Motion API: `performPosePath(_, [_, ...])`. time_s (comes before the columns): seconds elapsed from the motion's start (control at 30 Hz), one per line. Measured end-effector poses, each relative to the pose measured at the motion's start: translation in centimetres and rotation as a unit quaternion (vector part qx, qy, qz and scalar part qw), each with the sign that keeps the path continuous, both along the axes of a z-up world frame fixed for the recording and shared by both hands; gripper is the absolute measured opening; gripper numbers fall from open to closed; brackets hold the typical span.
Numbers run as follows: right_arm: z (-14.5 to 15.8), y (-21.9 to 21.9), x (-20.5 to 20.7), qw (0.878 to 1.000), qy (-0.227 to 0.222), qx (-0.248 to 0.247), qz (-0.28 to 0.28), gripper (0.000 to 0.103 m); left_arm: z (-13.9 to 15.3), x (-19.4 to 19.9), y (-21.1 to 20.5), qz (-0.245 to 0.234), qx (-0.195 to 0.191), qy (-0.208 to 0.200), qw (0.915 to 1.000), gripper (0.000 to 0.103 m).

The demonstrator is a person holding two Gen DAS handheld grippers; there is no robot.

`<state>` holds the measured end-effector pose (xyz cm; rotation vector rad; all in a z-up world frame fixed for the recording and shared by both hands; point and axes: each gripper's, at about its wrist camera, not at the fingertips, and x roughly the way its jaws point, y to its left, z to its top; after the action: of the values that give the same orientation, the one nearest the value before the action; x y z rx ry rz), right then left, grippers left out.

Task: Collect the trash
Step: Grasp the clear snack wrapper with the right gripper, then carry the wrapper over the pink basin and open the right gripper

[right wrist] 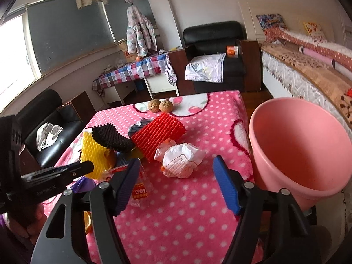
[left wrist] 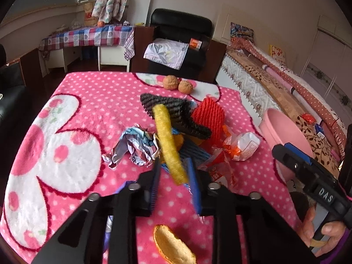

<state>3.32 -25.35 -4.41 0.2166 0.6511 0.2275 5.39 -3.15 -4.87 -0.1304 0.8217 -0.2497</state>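
The left gripper [left wrist: 173,176] has its jaws closed on the lower end of a yellow foam fruit net [left wrist: 168,140], which stands up tilted above the pink polka-dot blanket [left wrist: 99,92] covering the table. Beyond the net, near the middle of the blanket, lies a heap of trash: a black foam net [left wrist: 176,114] resting partly on a red foam net [left wrist: 209,114], a crumpled printed wrapper [left wrist: 132,147] to the left of the heap, and a crumpled white and orange plastic bag [left wrist: 244,146] to its right. A piece of orange peel [left wrist: 173,246] lies at the near edge of the blanket, under the gripper. Two walnuts [left wrist: 177,84] sit touching at the far edge. The right gripper [right wrist: 176,180] hovers with its jaws wide apart and empty, just before the white and orange bag. A pink plastic bucket [right wrist: 303,149] stands just beside the table's right edge.
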Motion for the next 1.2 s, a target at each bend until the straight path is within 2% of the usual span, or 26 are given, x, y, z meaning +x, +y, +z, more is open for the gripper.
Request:
performPosePath(0.07, [-0.3, -0.1, 0.8, 1.0, 0.014, 0.008, 0.002, 0.063, -0.1, 0.2, 0.3, 0.0, -0.006, 0.006, 1.0, 0.011])
performPosePath(0.43, [-2.2, -0.1, 3.6, 0.997, 0.069, 0.024, 0.01, 0.046, 2.5, -0.5, 1.8, -0.017, -0.045, -0.025, 0.9985, 0.009])
performPosePath(0.63, [-3.5, -0.5, 5.2, 0.993, 0.103, 0.053, 0.014, 0.024, 3.6, -0.8, 2.1, -0.02, -0.05, -0.03, 0.9981, 0.009])
performPosePath(0.8, [-2.9, -0.7, 5.0, 0.994, 0.089, 0.058, 0.024, 0.006, 4.6, -0.9, 1.7, -0.024, -0.049, -0.041, 0.9977, 0.009])
performPosePath(1.2, [0.7, -4.0, 2.9, 0.996, 0.033, 0.084, 0.019, 0.002, 7.1, -0.1, -3.2, -0.077, -0.052, -0.066, 0.9935, 0.009])
